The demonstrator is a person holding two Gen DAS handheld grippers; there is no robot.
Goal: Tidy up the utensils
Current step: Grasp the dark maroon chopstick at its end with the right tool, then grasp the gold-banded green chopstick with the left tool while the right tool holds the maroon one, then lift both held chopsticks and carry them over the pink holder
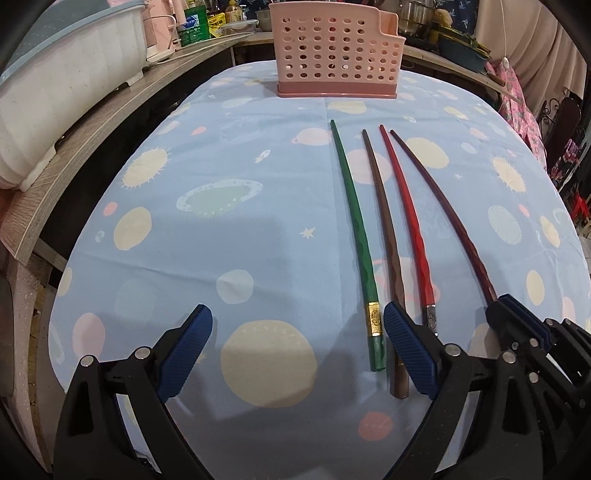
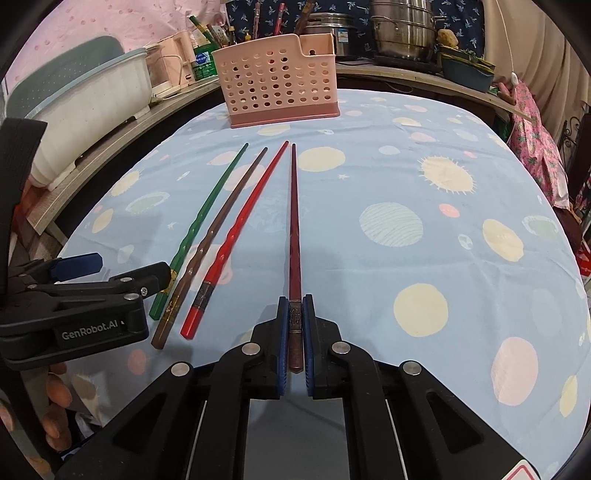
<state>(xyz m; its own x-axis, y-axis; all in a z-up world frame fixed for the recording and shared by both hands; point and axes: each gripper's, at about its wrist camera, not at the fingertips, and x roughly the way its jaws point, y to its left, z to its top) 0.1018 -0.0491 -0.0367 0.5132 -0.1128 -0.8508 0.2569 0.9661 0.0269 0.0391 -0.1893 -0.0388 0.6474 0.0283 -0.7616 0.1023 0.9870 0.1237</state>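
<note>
Four chopsticks lie side by side on the blue planet-print tablecloth (image 1: 258, 155): green (image 1: 352, 221), brown (image 1: 382, 236), red (image 1: 408, 221) and dark maroon (image 1: 443, 210). My right gripper (image 2: 295, 306) is shut on the thick end of the dark maroon chopstick (image 2: 294, 229), which still rests on the cloth. My left gripper (image 1: 297, 325) is open and empty, its right finger (image 1: 406, 343) over the thick ends of the green and brown chopsticks. The pink perforated utensil holder (image 1: 332, 51) stands at the far edge; it also shows in the right wrist view (image 2: 277, 85).
A white and blue dish rack (image 1: 66, 88) sits on the wooden shelf at left. Bottles, steel pots (image 2: 402, 29) and bowls line the back counter. Pink floral cloth (image 2: 535, 144) hangs at the right. The left gripper (image 2: 122, 273) shows at left in the right wrist view.
</note>
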